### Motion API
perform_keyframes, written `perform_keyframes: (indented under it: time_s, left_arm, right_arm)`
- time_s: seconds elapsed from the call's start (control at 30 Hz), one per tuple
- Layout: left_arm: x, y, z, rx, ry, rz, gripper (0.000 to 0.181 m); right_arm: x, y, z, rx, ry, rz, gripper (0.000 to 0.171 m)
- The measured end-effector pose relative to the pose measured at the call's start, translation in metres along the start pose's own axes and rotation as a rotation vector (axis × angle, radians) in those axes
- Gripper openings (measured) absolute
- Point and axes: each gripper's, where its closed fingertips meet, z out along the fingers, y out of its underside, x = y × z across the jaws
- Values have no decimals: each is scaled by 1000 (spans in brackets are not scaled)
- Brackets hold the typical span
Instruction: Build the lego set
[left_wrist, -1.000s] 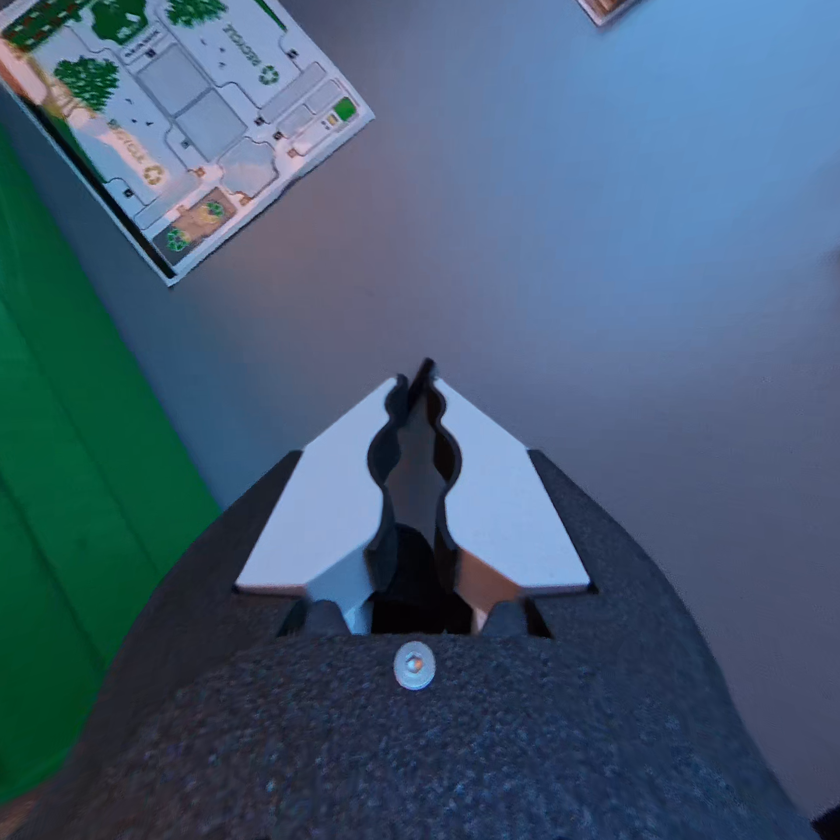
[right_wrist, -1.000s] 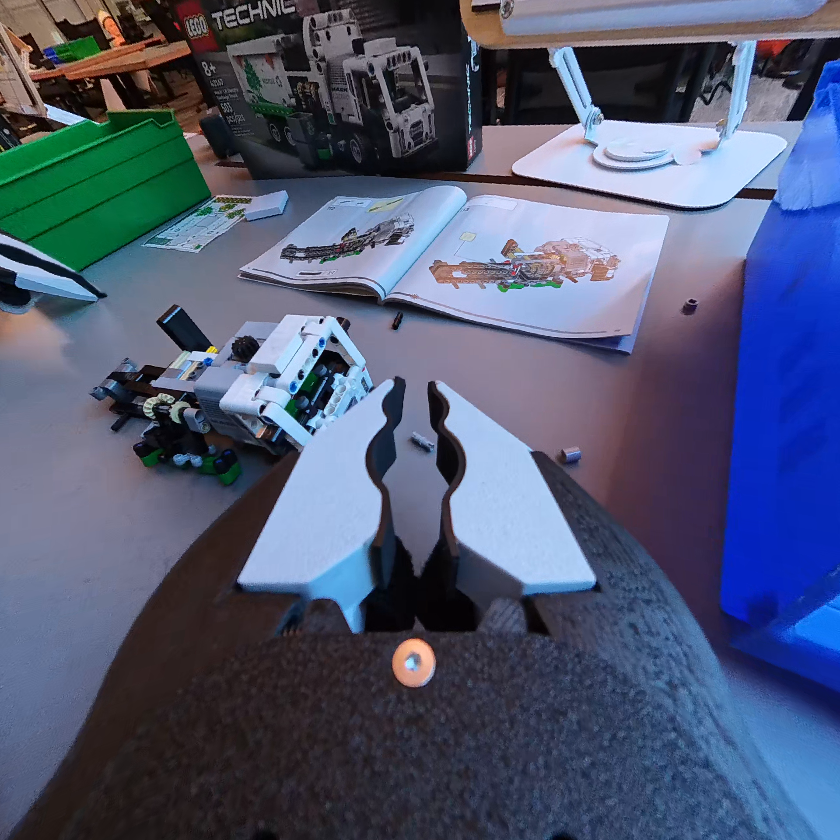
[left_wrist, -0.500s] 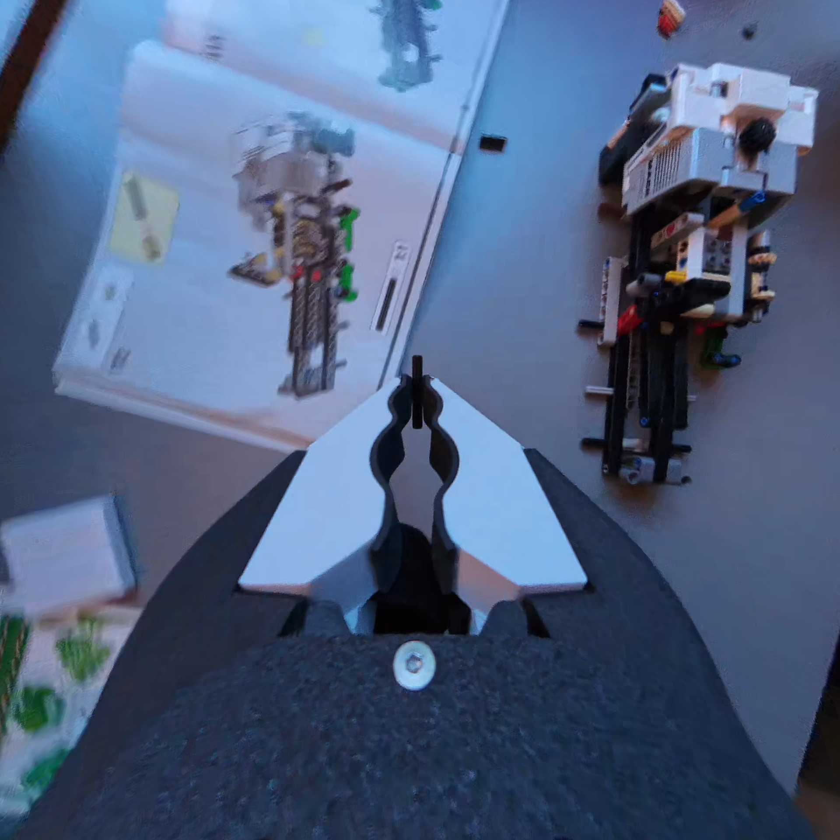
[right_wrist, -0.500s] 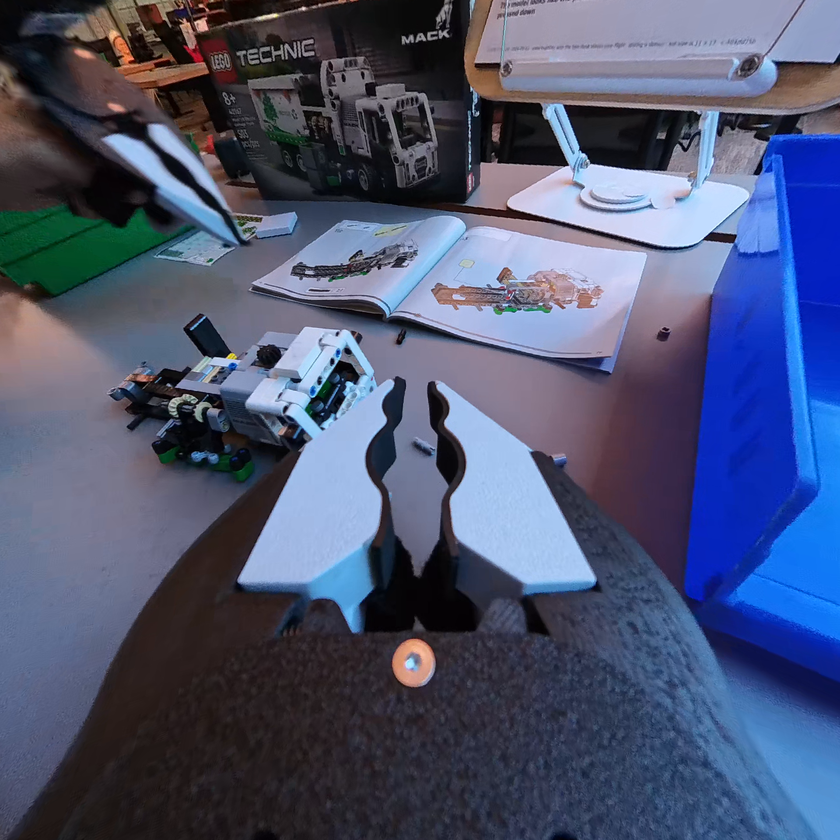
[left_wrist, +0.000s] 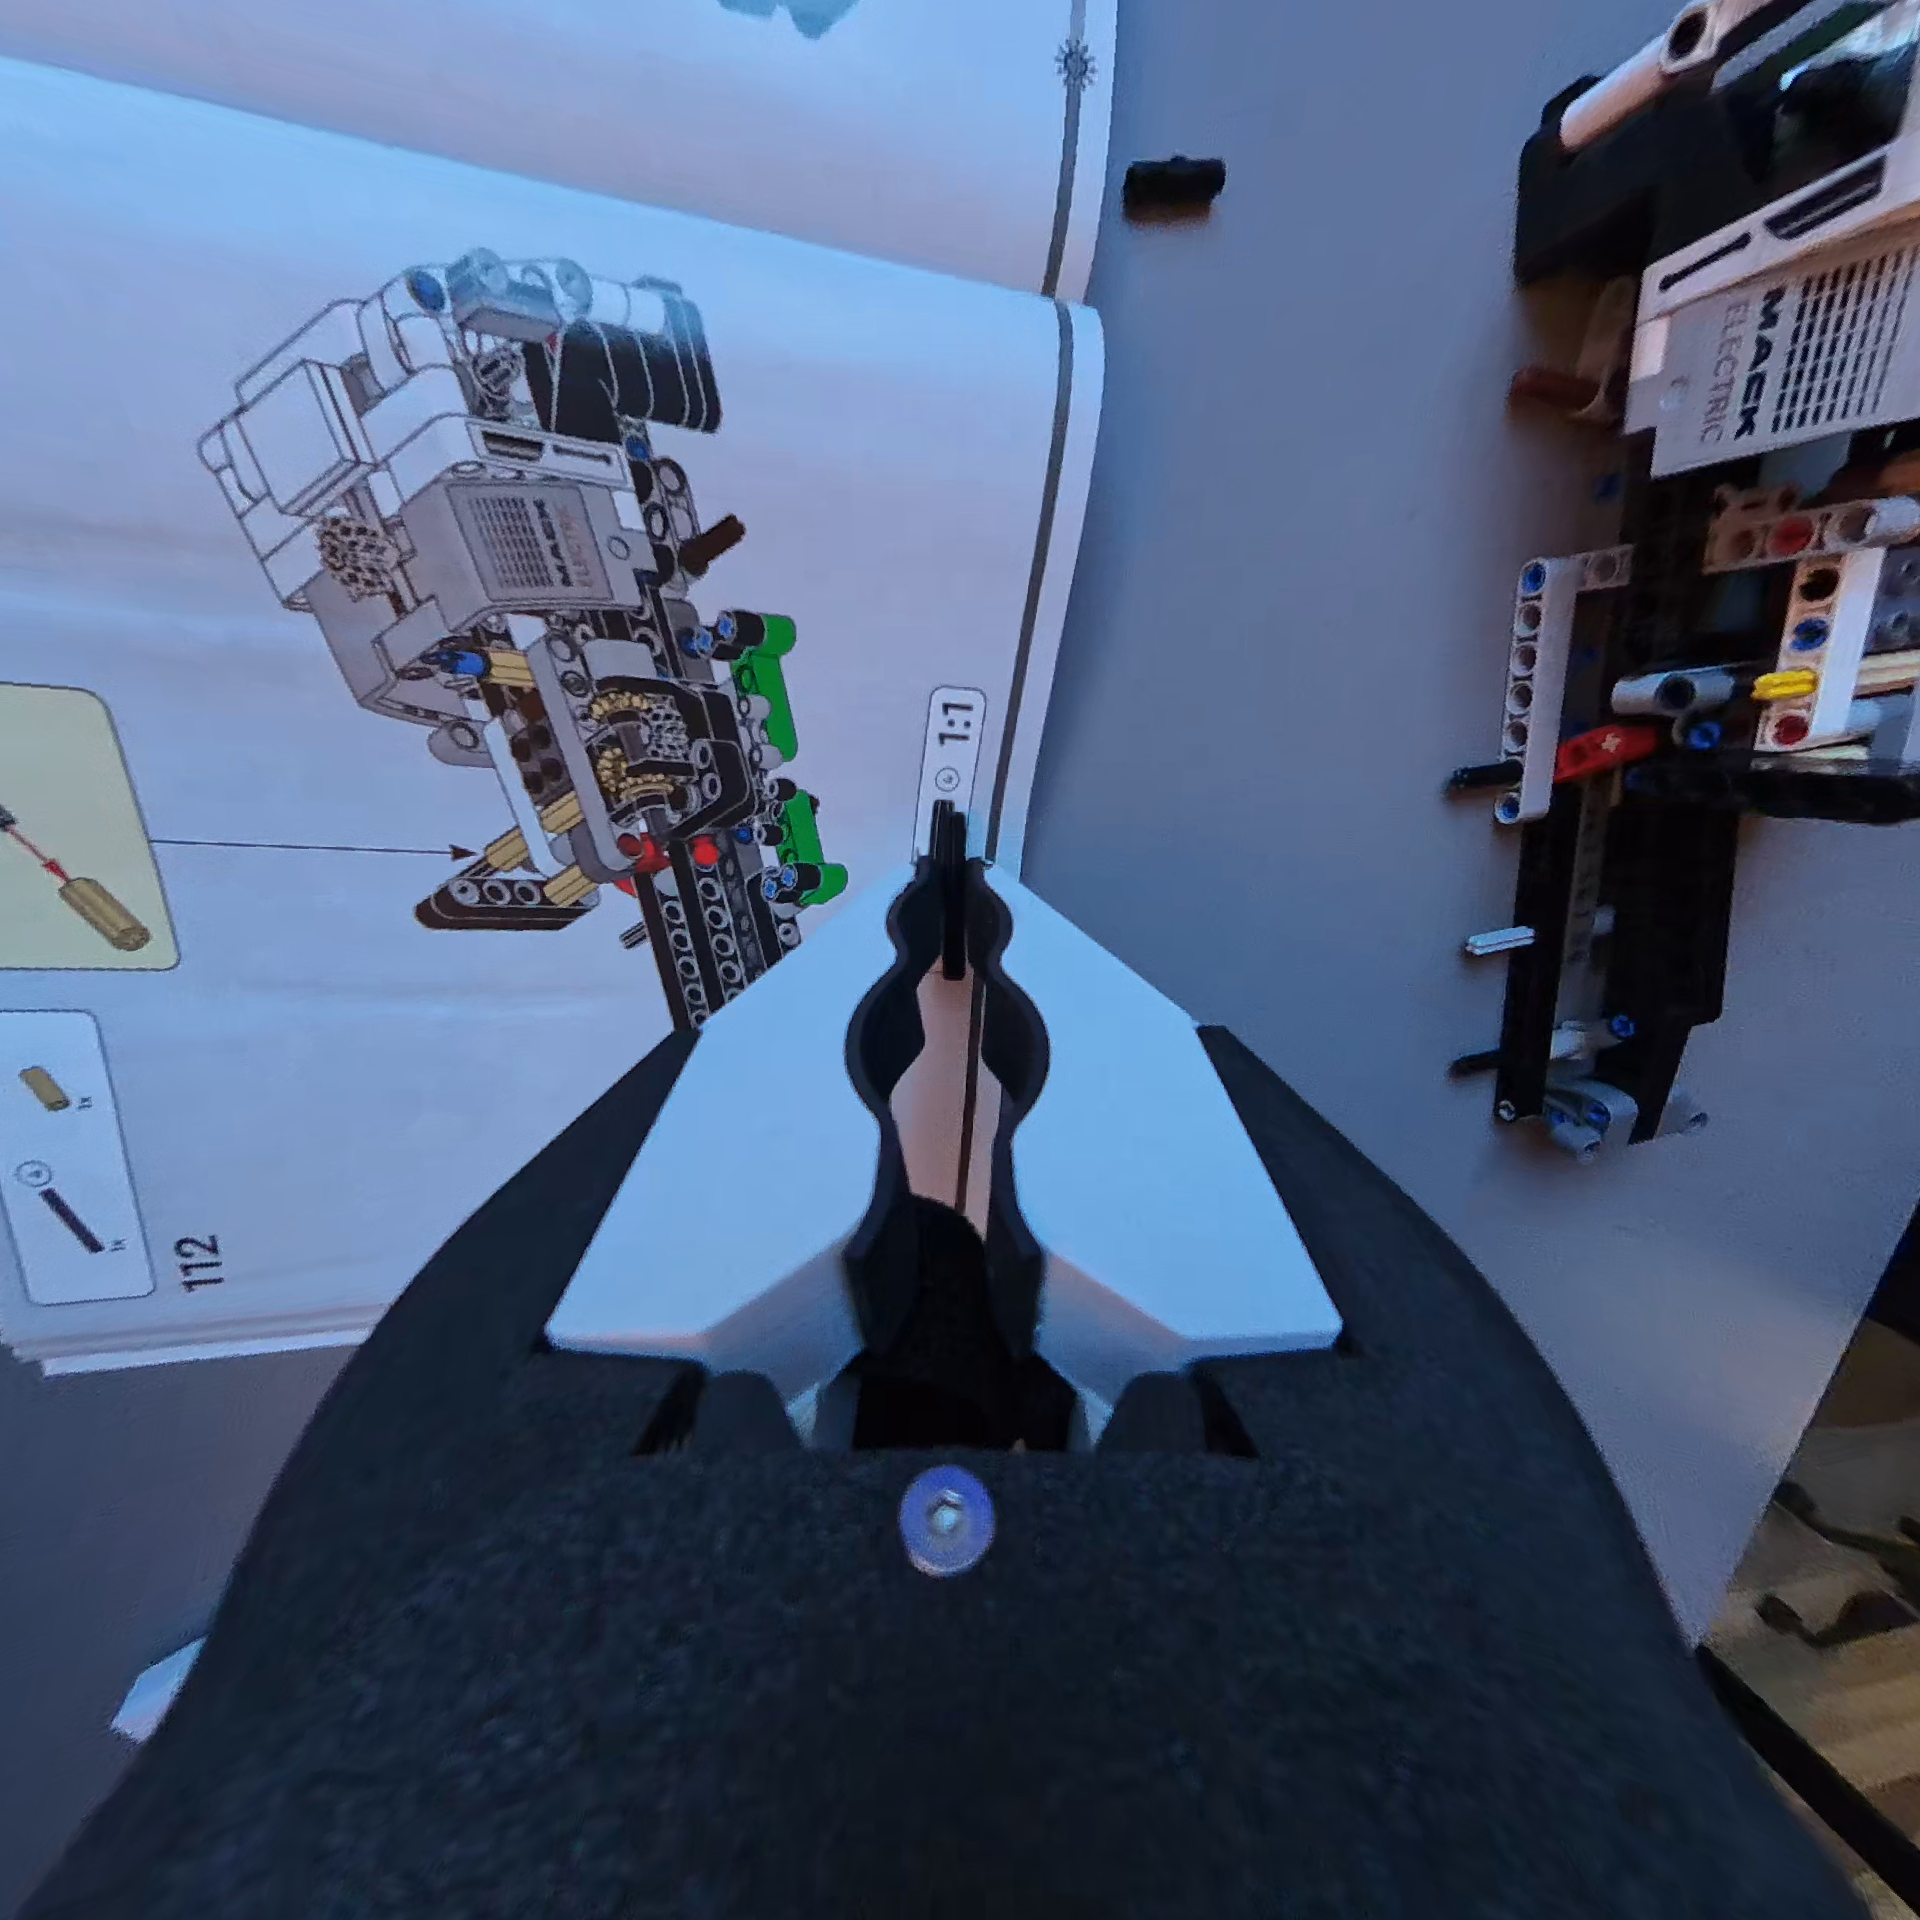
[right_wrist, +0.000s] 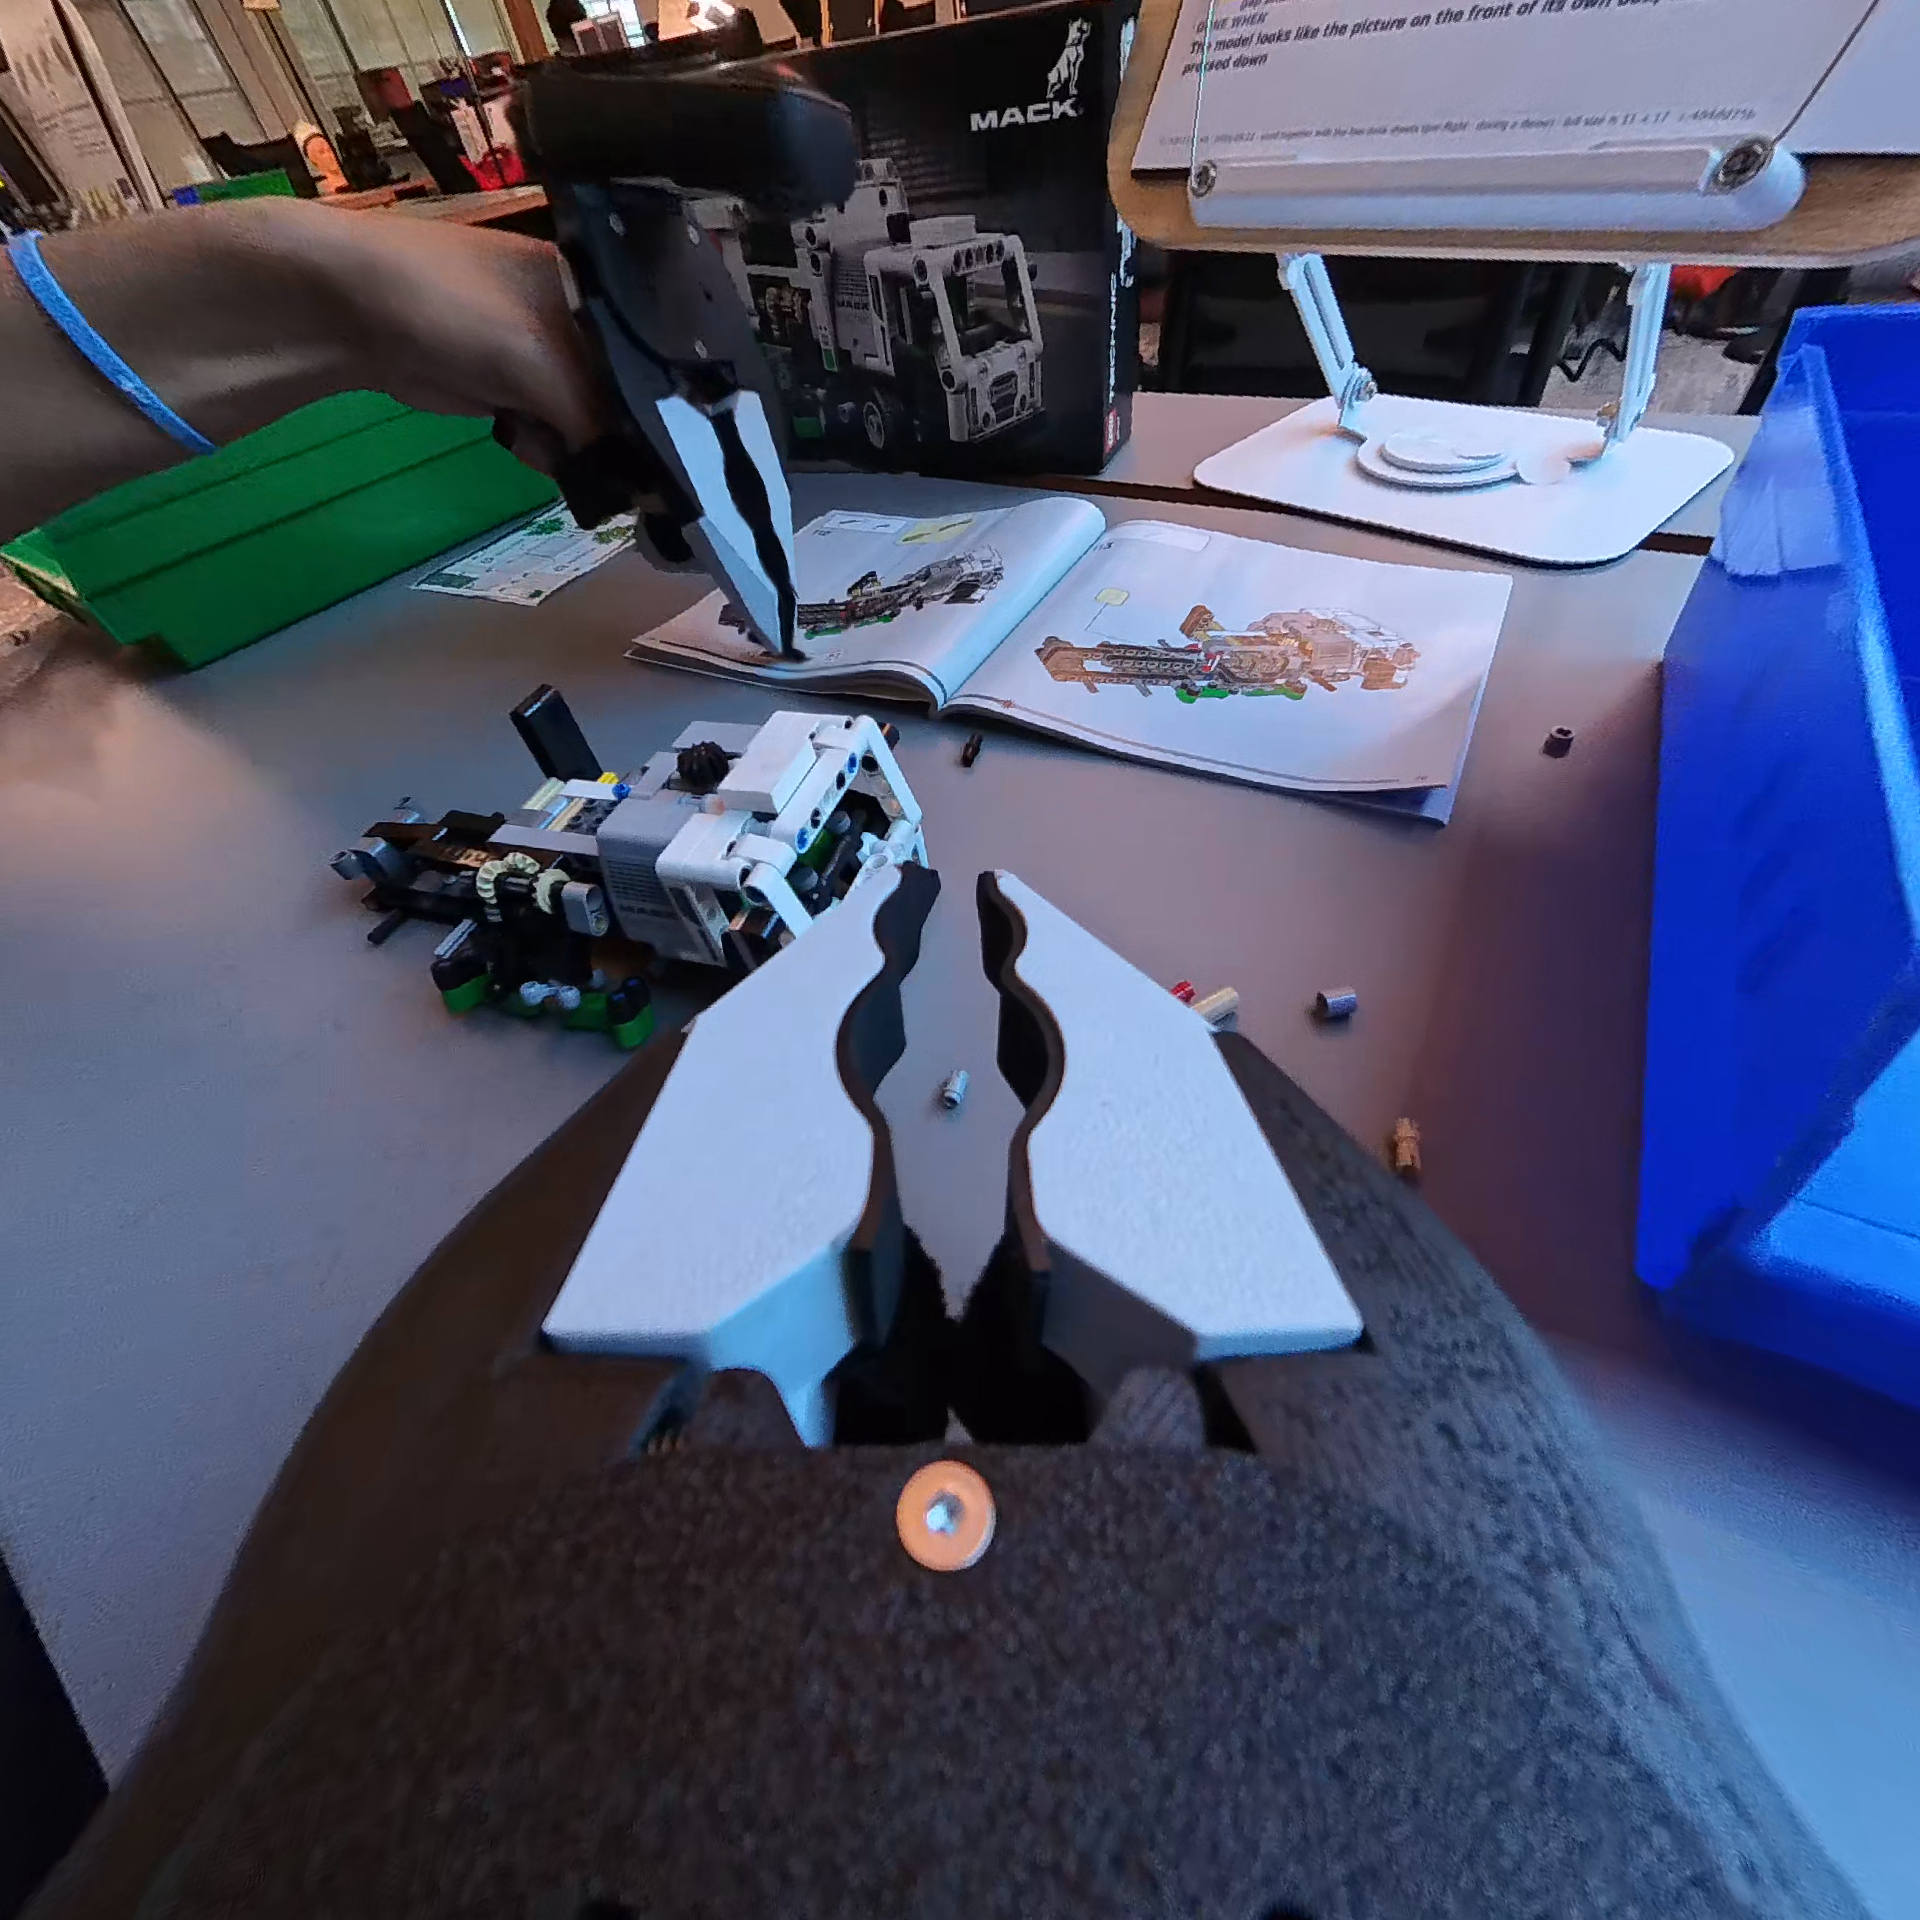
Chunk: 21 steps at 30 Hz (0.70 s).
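My left gripper (left_wrist: 948, 883) is shut on a thin black axle (left_wrist: 945, 836). It holds the axle tip-down against the open instruction booklet (left_wrist: 520, 312), at the page's lower right corner. The right wrist view shows this gripper (right_wrist: 774, 623) touching the booklet (right_wrist: 1195, 644). The part-built white, grey and black truck model (right_wrist: 665, 862) lies on the grey table, right of the left gripper (left_wrist: 1704, 644). My right gripper (right_wrist: 956, 894) is open and empty above the table, right of the model. A small grey piece (right_wrist: 954, 1091) lies under it.
A blue bin (right_wrist: 1808, 831) stands at the right, a green bin (right_wrist: 270, 530) at the left, the set's box (right_wrist: 935, 260) and a white stand (right_wrist: 1455, 468) behind. Loose small pieces (right_wrist: 1335, 1003) lie near the blue bin. A black pin (left_wrist: 1174, 187) lies by the booklet. Spacing between my two grippers at the tips: around 25 cm. The small grey piece (right_wrist: 954, 1091) is about 8 cm from my right fingertips and 25 cm from my left.
My left gripper has moved with the axle from beside the green bin and sticker sheet over to the booklet and down onto the page. The right gripper has stayed open, shifting only slightly.
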Motion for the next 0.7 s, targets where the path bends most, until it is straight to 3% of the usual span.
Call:
perform_keyframes:
  time_s: [0.23,0.7]
  left_arm:
    - [-4,1,5,5,10,-17,1]
    - [-2,-1,7,-59,11,124,2]
  right_arm:
    - [1,-3,-3,11,-2,5,10]
    - [-5,4,2,-24,-28,2,10]
